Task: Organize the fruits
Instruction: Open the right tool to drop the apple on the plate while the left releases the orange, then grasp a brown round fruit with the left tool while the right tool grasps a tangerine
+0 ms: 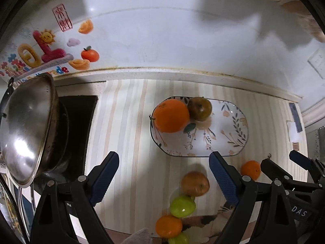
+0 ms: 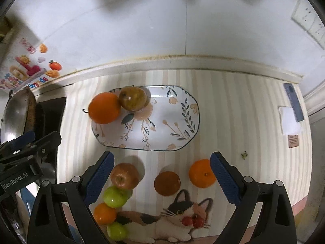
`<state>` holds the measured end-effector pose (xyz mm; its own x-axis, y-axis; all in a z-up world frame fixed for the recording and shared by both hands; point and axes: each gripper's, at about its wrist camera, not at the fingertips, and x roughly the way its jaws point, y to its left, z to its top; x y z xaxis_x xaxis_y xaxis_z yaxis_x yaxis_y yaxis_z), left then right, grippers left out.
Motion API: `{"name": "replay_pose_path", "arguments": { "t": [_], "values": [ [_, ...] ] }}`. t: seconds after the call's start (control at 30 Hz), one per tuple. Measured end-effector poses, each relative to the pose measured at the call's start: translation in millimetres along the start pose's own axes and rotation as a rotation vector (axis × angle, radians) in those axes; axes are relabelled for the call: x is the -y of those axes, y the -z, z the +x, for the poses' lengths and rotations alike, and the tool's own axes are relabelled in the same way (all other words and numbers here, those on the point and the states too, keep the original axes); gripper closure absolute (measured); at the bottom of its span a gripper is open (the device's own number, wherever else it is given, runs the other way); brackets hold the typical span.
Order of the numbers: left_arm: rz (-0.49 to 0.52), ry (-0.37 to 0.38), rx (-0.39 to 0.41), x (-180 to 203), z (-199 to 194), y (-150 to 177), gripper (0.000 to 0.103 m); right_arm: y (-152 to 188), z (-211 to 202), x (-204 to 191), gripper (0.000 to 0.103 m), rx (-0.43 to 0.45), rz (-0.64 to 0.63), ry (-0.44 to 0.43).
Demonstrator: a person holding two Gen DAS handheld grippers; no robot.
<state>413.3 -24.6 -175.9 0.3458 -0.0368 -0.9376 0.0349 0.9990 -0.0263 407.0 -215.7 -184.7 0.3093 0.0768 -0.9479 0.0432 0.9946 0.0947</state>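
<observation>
The oval floral plate point(image 2: 174, 126) rests on a striped mat point(image 2: 233, 105) spread over the counter, close to the white wall. Two fruits lie at the plate's left end, touching each other: a large orange point(image 2: 104, 108) overlapping the left rim, and a brownish-green apple point(image 2: 132, 98) just behind it toward the wall. The remainder of the plate is bare. The other fruits lie on the mat on the near side of the plate. A reddish-brown apple point(image 2: 124, 175), a green apple point(image 2: 115, 196), a small orange point(image 2: 104, 213) and a second green apple point(image 2: 117, 231) form a touching column running toward the near edge of the mat. A dark orange fruit point(image 2: 167, 183) sits apart to their right, just above the cat picture point(image 2: 178, 219) printed on the mat, and a bright orange point(image 2: 202, 173) lies right of that, not touching it. The right gripper point(image 2: 162, 179) hangs above these loose fruits, pointing steeply down; its blue-padded jaws stand wide apart and grip nothing. The left gripper point(image 1: 164, 179) hangs beside it, further left, likewise pointing down with jaws spread and nothing between the pads. At the left end of the counter, a steel wok lid point(image 1: 24, 134) leans tilted over a dark pan. Colourful stickers point(image 1: 42, 48) are fixed to the wall above it.
</observation>
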Motion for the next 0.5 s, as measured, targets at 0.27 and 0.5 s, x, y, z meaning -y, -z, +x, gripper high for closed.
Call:
{"name": "replay_pose_path", "arguments": {
  "t": [0.27, 0.5],
  "values": [
    [0.045, -0.011, -0.101, 11.8, 32.7, 31.7, 0.012, 48.2, 21.5, 18.3, 0.006, -0.076, 0.093, -0.085],
    [0.006, 0.080, -0.391, 31.3, 127.2, 38.8, 0.012, 75.3, 103.7, 53.8, 0.029, -0.218, 0.241, -0.155]
  ]
}}
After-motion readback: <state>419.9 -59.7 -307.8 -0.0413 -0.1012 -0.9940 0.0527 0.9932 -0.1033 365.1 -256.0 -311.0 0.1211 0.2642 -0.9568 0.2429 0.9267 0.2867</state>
